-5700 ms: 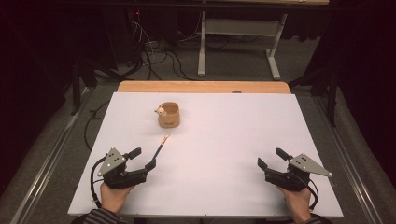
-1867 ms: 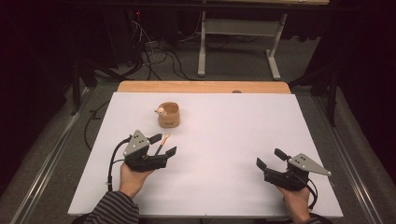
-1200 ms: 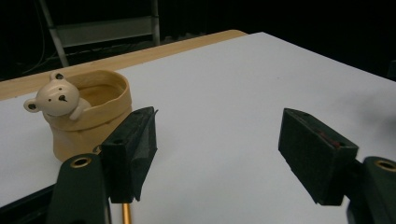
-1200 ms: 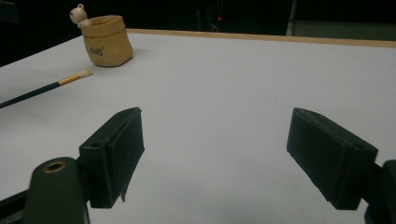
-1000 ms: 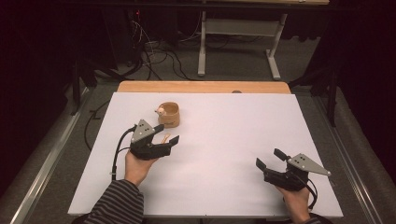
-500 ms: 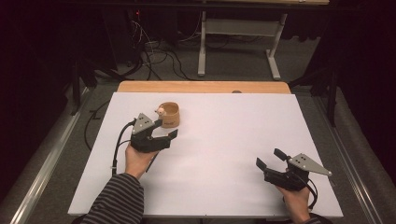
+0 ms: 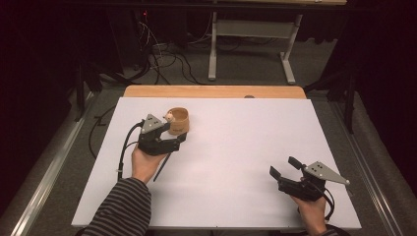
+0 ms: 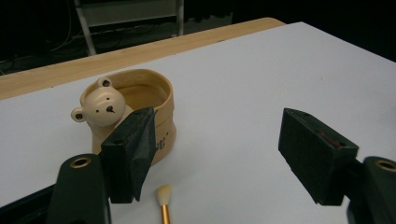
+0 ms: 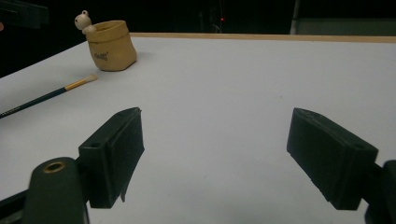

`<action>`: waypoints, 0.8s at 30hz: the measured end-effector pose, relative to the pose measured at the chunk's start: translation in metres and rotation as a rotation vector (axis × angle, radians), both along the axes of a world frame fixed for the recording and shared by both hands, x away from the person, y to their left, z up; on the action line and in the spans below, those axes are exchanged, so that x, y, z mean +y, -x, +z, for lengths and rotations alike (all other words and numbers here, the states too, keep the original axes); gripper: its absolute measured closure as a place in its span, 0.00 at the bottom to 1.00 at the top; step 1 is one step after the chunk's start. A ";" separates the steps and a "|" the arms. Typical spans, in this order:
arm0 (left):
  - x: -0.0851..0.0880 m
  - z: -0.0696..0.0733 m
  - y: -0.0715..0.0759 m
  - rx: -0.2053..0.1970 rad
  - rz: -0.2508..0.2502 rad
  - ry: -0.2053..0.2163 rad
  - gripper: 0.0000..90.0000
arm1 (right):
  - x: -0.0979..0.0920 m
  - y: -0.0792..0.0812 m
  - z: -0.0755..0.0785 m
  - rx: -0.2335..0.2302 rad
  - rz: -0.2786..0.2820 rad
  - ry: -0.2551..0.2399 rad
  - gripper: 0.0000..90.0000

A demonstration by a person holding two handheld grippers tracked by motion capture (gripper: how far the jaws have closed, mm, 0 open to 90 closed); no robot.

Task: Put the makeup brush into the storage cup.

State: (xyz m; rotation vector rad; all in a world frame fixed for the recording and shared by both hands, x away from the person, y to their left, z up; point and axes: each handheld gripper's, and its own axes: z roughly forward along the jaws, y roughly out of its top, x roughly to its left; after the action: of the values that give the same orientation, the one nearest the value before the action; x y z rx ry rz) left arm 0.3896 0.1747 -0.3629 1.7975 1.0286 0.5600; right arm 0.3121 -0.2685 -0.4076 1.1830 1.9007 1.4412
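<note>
A tan cup with a small bear head on its rim [image 7: 178, 121] [image 8: 140, 105] [image 9: 112, 44] stands at the far left of the white table [image 7: 231, 147]. A thin paintbrush [image 7: 161, 168] lies flat just in front of it, and its pale bristle tip [image 8: 163, 193] points toward the cup. My left gripper [image 7: 177, 137] [image 8: 217, 149] hovers over the brush's front end with its jaws wide apart, straddling the tip and holding nothing. Near the front right, my right gripper [image 7: 284, 167] [image 9: 215, 149] rests open and empty, far from the brush [image 9: 46, 95].
A wooden strip [image 7: 216, 92] runs along the table's far edge. Beyond it are cables on the floor and a desk frame [image 7: 246, 44]. Dark floor flanks both sides of the table.
My left gripper has moved forward from the front left up to the cup and now hangs over the brush tip. The brush, the cup and the right gripper have stayed put.
</note>
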 end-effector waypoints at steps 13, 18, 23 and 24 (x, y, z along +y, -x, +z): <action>0.000 0.001 -0.005 0.034 0.026 -0.053 0.28 | -0.001 -0.001 0.000 0.008 -0.001 -0.009 0.22; 0.000 0.002 -0.005 0.055 0.039 -0.094 0.28 | -0.001 -0.001 0.000 0.011 -0.003 -0.010 0.22; 0.002 0.002 -0.006 0.097 0.061 -0.126 0.31 | -0.001 -0.001 0.000 0.016 -0.001 -0.008 0.22; 0.002 0.002 -0.007 0.099 0.065 -0.129 0.31 | -0.001 -0.001 0.000 0.016 -0.001 -0.008 0.22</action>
State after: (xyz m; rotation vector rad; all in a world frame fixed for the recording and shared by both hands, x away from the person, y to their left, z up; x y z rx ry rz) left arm 0.3962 0.1763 -0.3607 1.9267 1.1447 0.5937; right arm 0.3128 -0.2691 -0.4079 1.2030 1.9064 1.4442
